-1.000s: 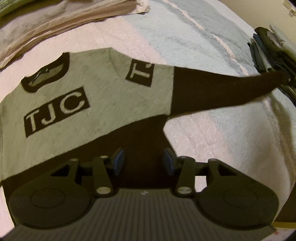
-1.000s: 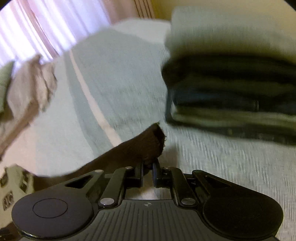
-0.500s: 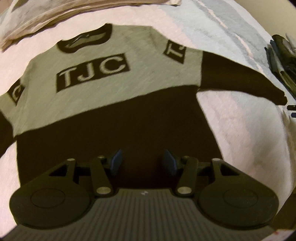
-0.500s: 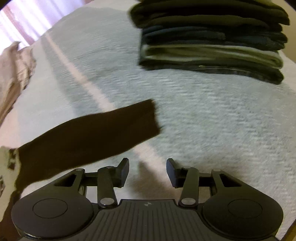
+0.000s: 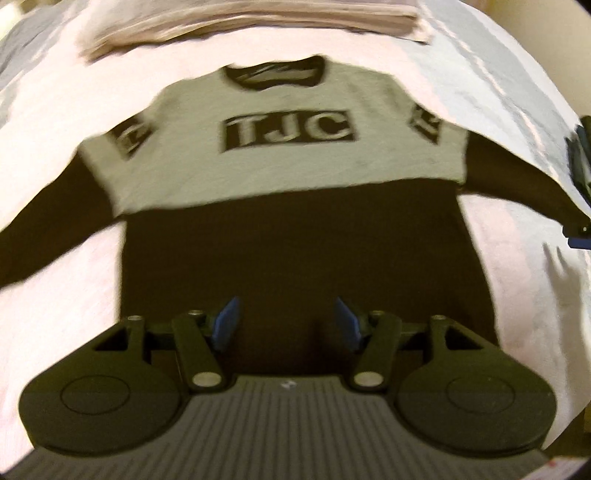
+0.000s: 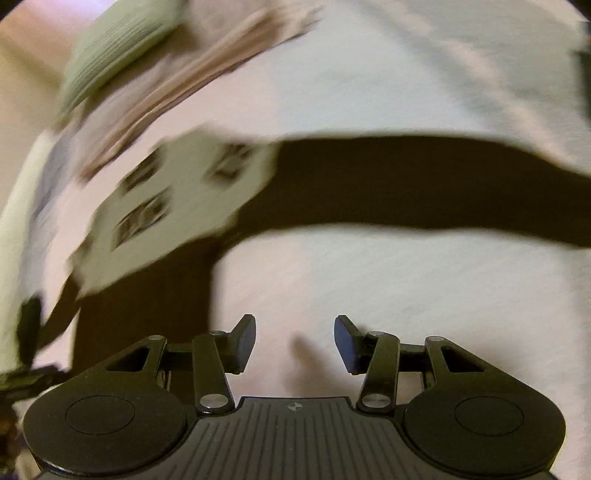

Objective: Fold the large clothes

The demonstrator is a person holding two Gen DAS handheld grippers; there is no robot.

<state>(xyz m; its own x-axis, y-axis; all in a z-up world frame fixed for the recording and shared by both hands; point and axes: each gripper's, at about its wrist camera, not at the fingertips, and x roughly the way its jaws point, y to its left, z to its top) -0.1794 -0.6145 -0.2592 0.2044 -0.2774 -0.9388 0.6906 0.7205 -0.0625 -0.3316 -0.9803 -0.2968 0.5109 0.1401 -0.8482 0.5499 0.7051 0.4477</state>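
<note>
Since a second ago the right claw has let go of the dark sleeve cuff and swung away from the stack of folded clothes, while the left claw has slid along the hem until the whole sweater is centred before it.

Left wrist view: the sweater (image 5: pixel 291 192) lies flat and face up on the bed (image 5: pixel 55 314), grey across the chest with a "TJC" patch, dark below, both dark sleeves spread out toward the bed's side edges. Its collar points to the far edge, where a pile of beige fabric (image 5: pixel 251 18) lies. The left claw (image 5: pixel 286 325) hangs over the dark lower body near the hem; its jaws have just been opening, released, with nothing pinched between the blue pads (image 5: pixel 226 322). A bit of dark folded clothing (image 5: pixel 580 162) shows at the right border.

Right wrist view, heavily blurred: the right claw (image 6: pixel 294 341) hovers over bare bedspread (image 6: pixel 406 288) just beside the sweater's (image 6: pixel 177 206) side, below the outstretched sleeve (image 6: pixel 424 184). Its jaws have just been opening and stand apart, empty. The beige fabric (image 6: pixel 192 81) and a green folded item (image 6: pixel 122 48) lie toward the far corner.
</note>
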